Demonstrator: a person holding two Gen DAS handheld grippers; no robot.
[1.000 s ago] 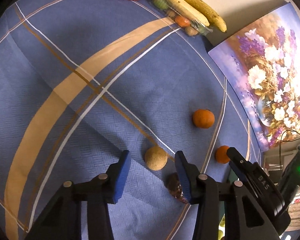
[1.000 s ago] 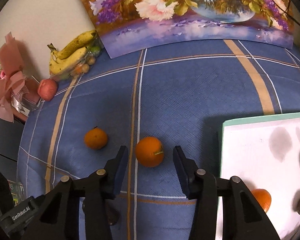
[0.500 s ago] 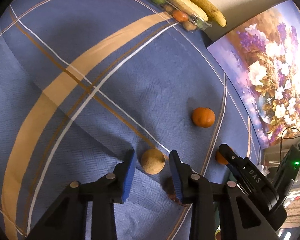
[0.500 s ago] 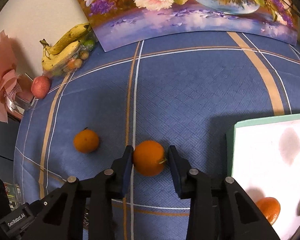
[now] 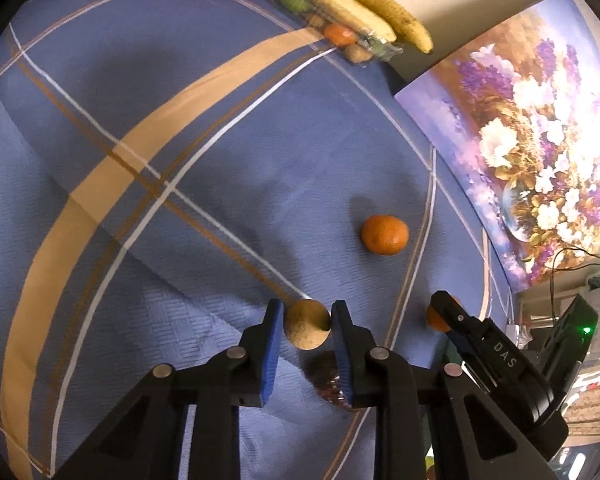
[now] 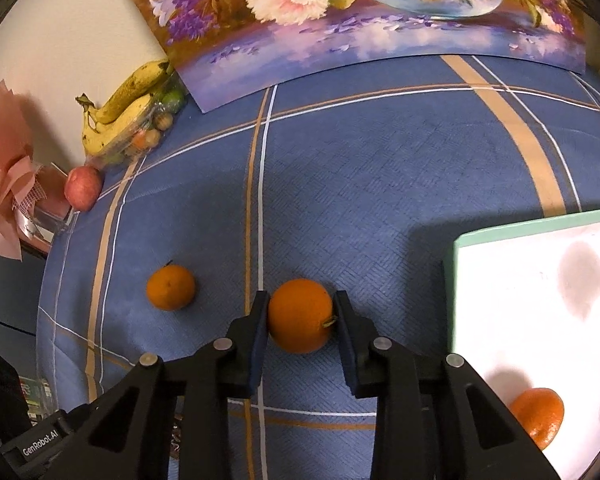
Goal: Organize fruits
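Ahead of me the blue cloth (image 6: pixel 380 184) on the counter lies bare out to the painting (image 6: pixel 340 20) at the far edge. Left, one loose orange (image 6: pixel 170 287) sits in the way. Near right, the white tray (image 6: pixel 500 264) blocks that side. Bananas (image 6: pixel 120 120) and an apple (image 6: pixel 82 188) crowd the far left corner.

bananas (image 6: pixel 128 116) on fruit pack (image 6: pixel 152 136) | apple (image 6: pixel 83 188) left of it | painting (image 6: pixel 360 20) right
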